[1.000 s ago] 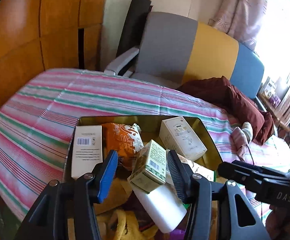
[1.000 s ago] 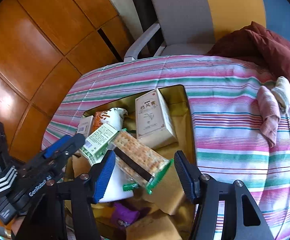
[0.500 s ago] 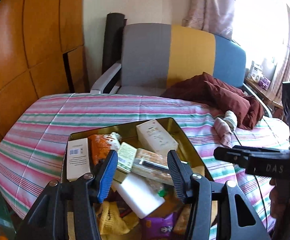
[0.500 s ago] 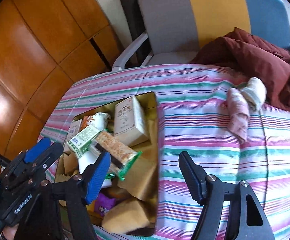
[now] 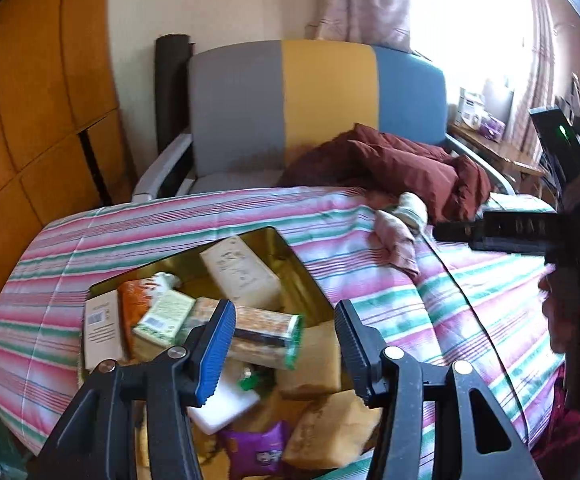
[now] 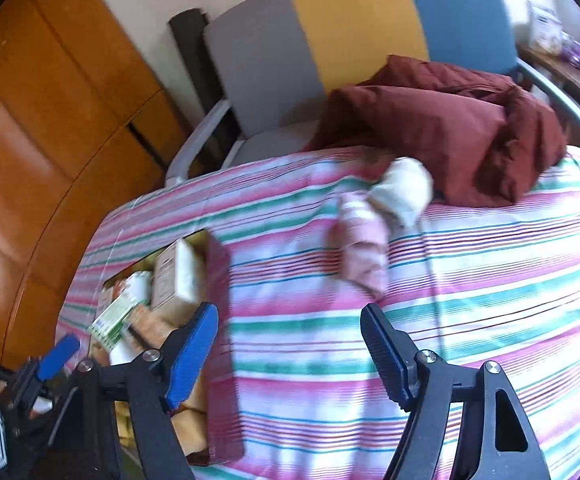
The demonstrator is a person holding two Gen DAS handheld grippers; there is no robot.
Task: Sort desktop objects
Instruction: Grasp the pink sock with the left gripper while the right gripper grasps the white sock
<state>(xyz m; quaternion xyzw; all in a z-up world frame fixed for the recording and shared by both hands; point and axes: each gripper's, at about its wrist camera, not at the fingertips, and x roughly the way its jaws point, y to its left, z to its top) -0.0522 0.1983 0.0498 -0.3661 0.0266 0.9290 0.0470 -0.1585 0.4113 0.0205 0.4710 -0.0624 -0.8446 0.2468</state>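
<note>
Cracker pack point(image 5: 264, 336) below empty left gripper point(image 5: 284, 350).

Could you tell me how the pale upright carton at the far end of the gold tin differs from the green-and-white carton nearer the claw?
The pale carton is cream with faint print; the green-and-white carton has green panels and a barcode. The pale carton looks larger and leans against the gold tin at its far wall; the green-and-white carton is smaller and lies tilted atop other packets. Both are rectangular cardboard boxes inside the tin, and no claw touches either.
</note>
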